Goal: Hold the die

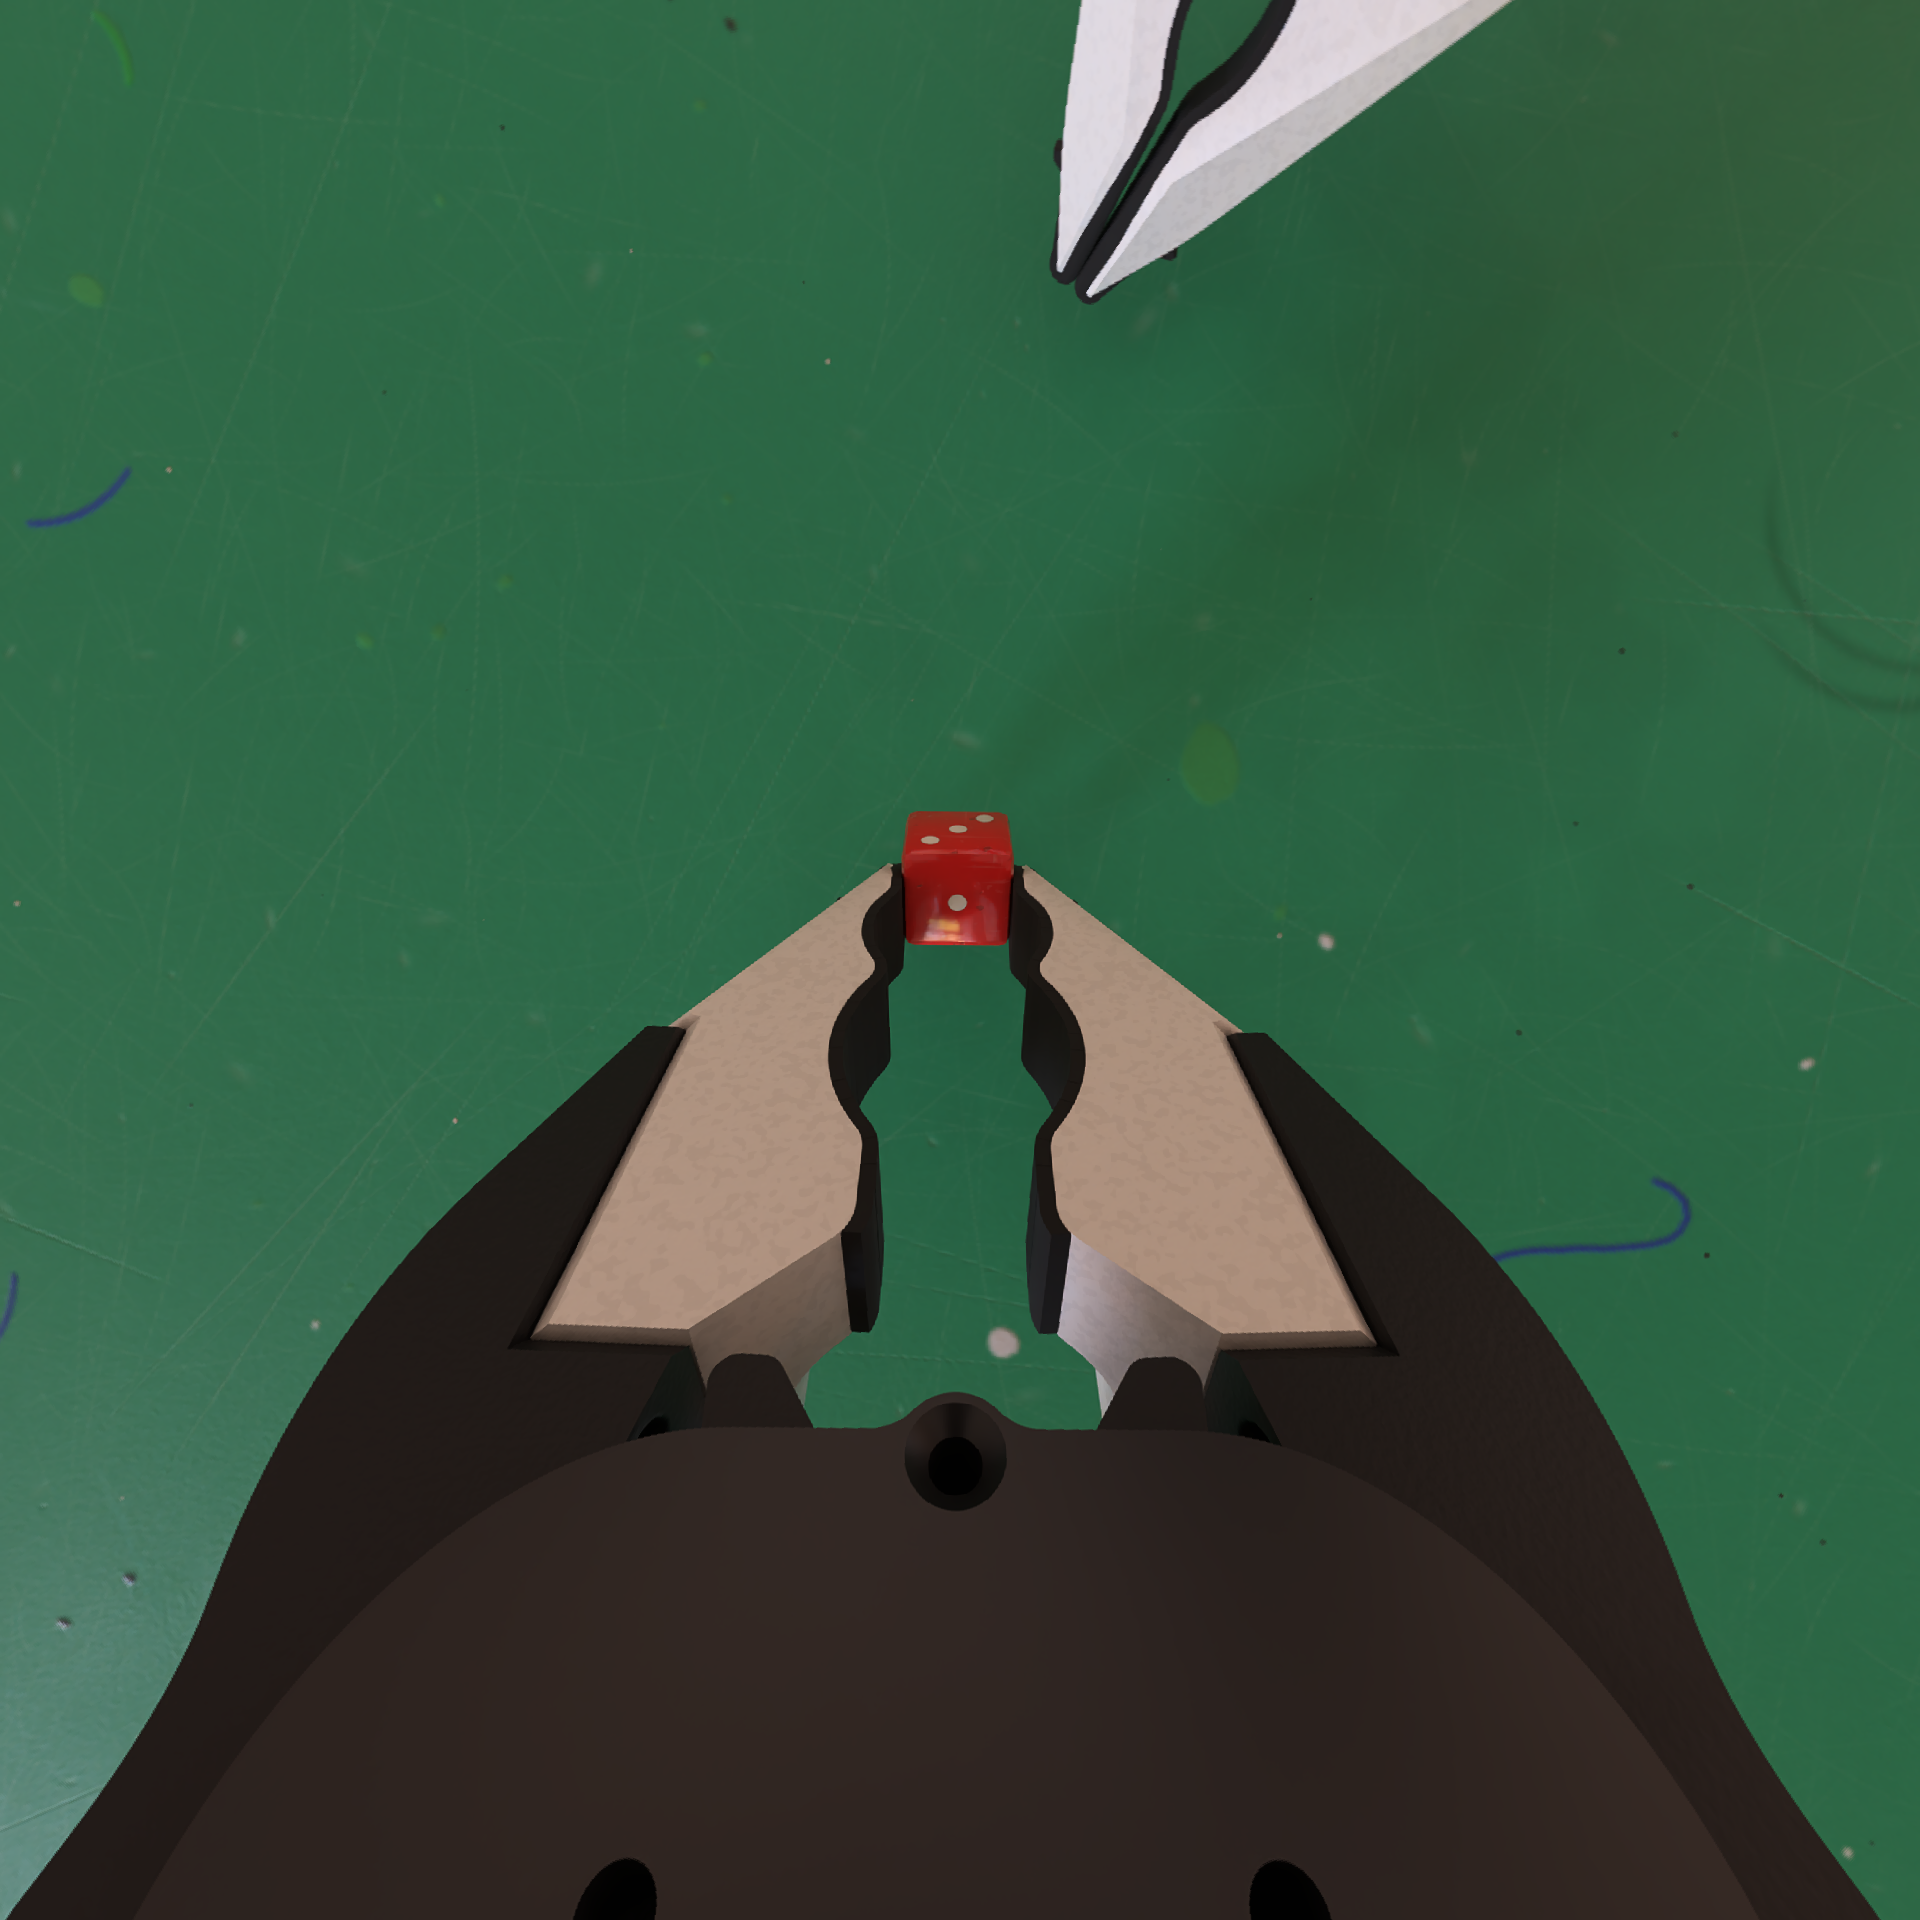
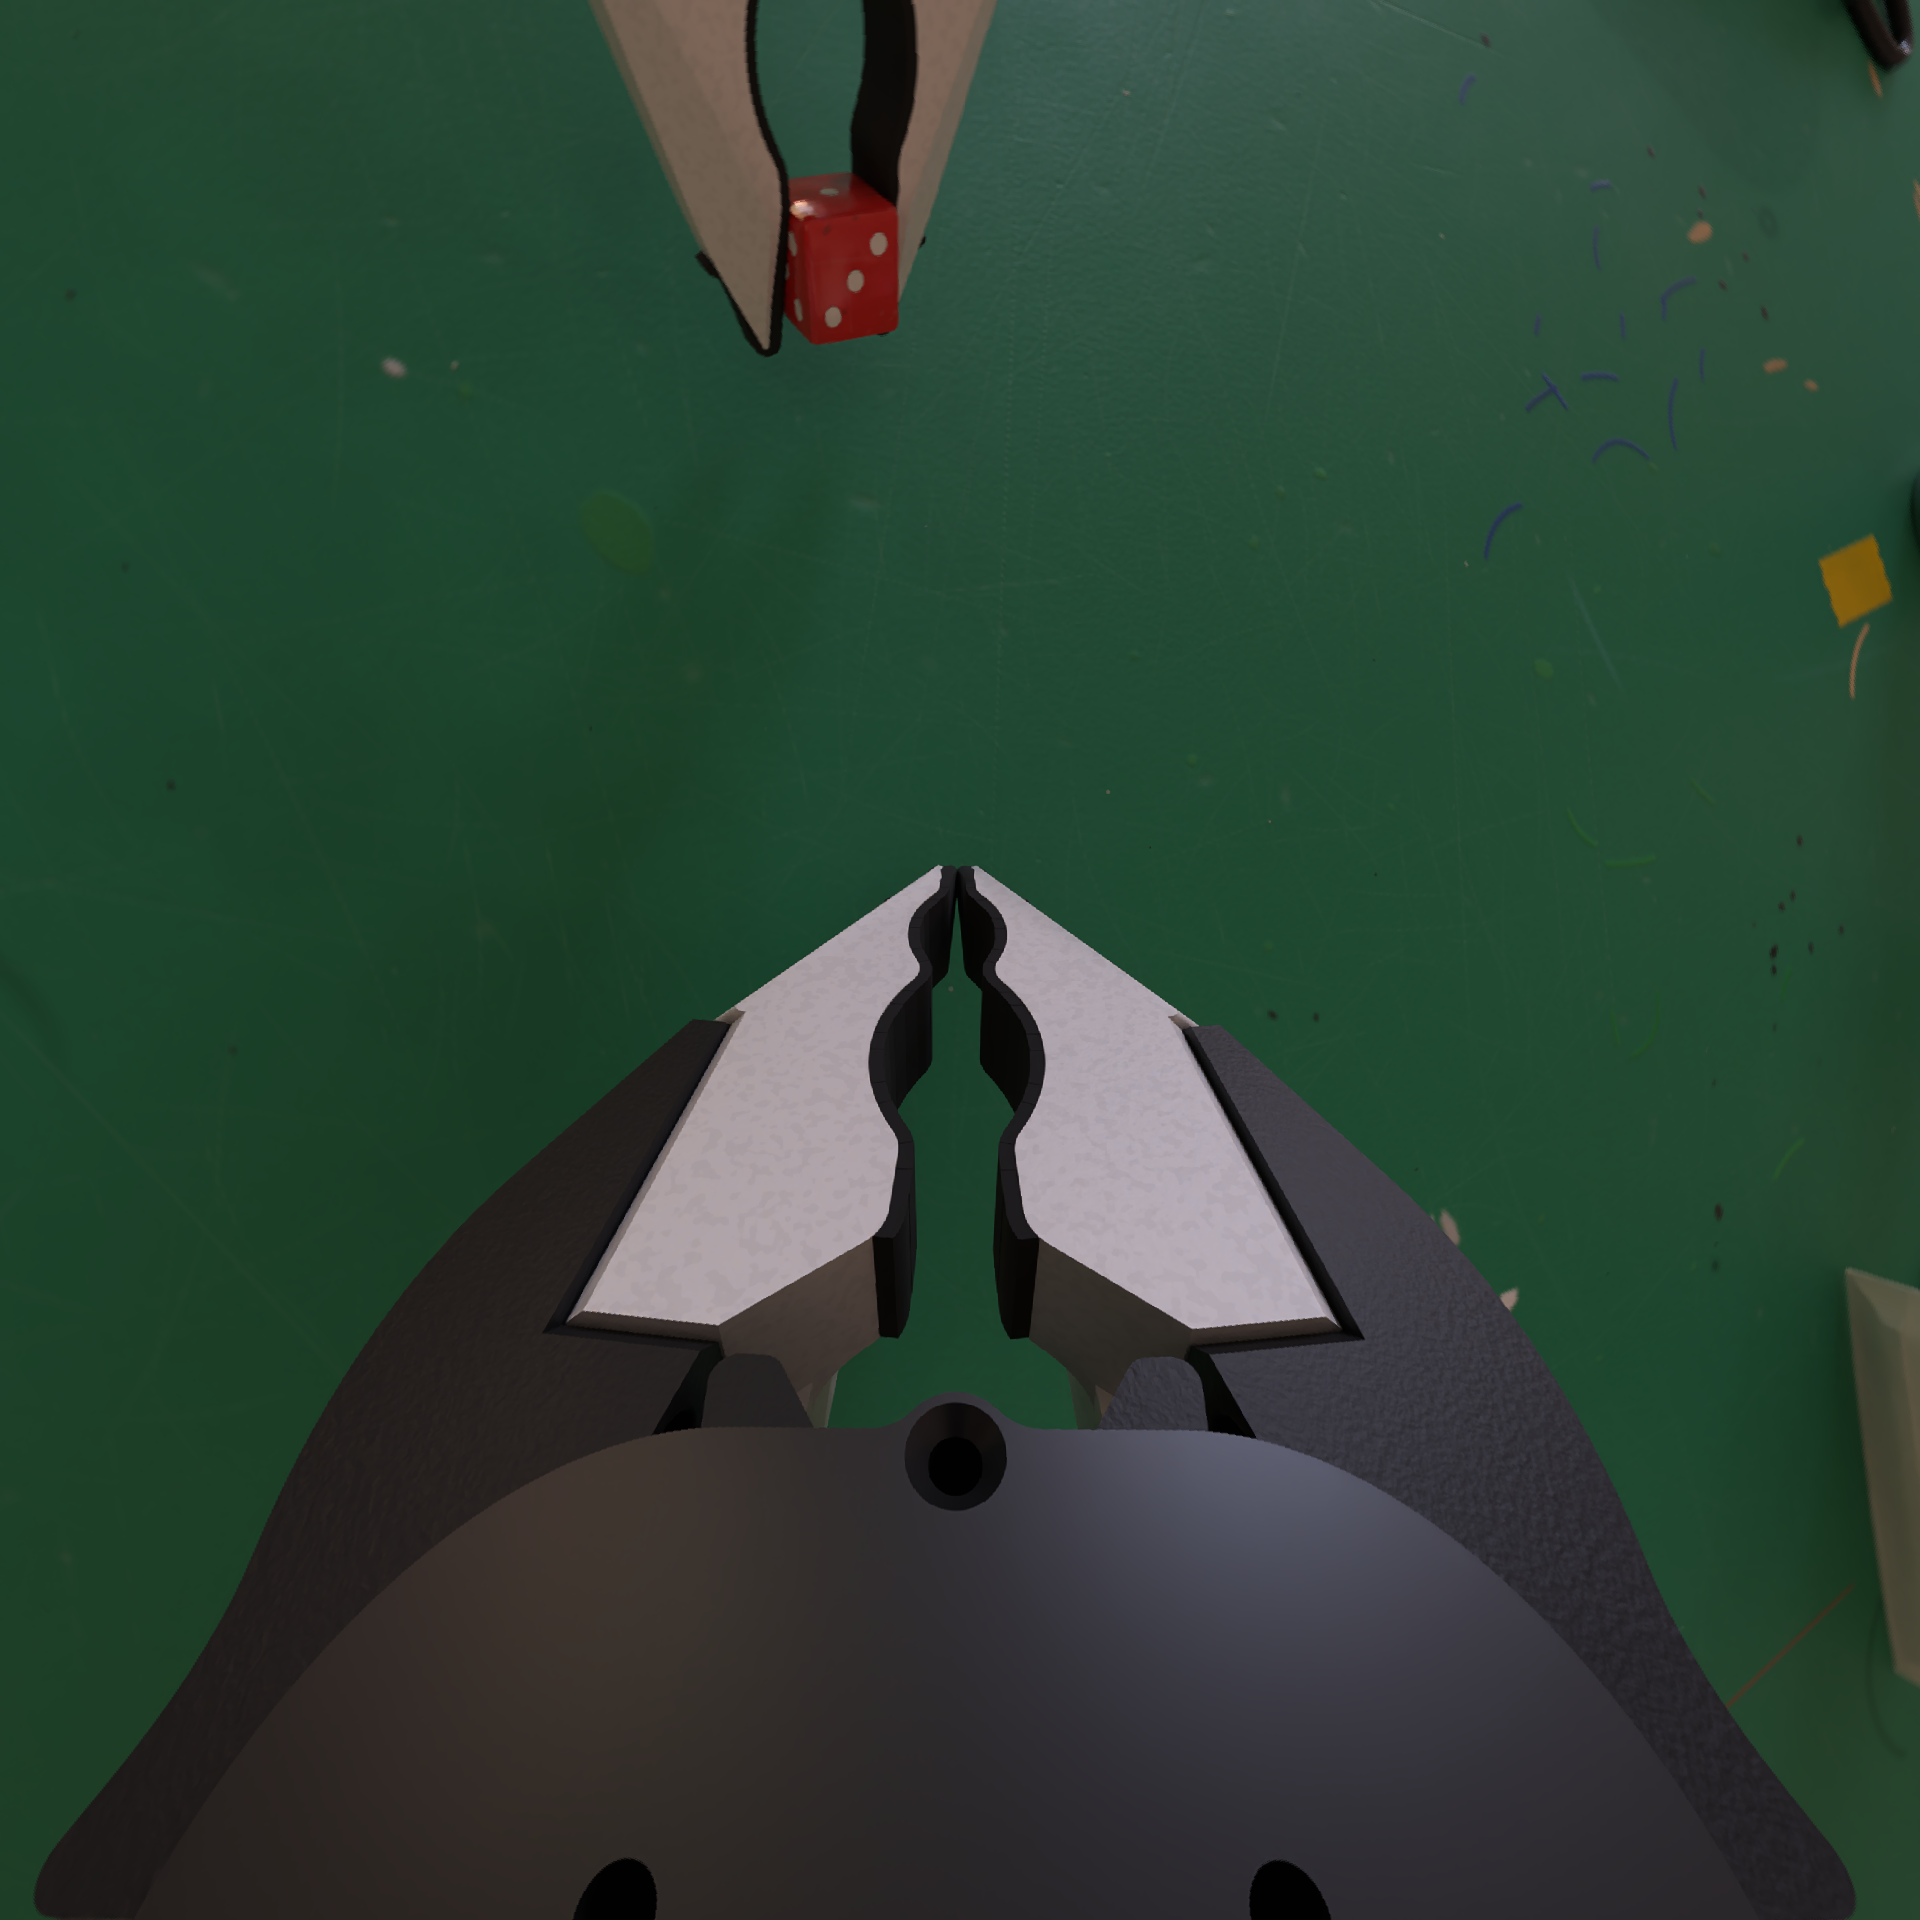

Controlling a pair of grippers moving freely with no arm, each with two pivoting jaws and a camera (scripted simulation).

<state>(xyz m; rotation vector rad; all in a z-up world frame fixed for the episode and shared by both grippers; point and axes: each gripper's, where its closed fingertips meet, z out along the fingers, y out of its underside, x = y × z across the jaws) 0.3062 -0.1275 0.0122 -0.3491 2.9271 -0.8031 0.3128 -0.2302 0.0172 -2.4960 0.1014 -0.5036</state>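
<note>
A small red die (image 1: 957, 878) with white pips sits between the tips of my left gripper (image 1: 957, 883), whose tan fingers are shut on its two sides over the green mat. The same die (image 2: 840, 260) shows at the top of the right wrist view, clamped between the left gripper's tan fingers (image 2: 732, 223). My right gripper (image 2: 956, 873) has white fingers, is shut with tips touching and holds nothing. It also shows in the left wrist view (image 1: 1081, 275) at the top right, apart from the die.
The green mat (image 1: 520, 623) is scratched, with small specks and blue marks. In the right wrist view a yellow square scrap (image 2: 1855, 579) and a pale flat object (image 2: 1886, 1455) lie at the right edge.
</note>
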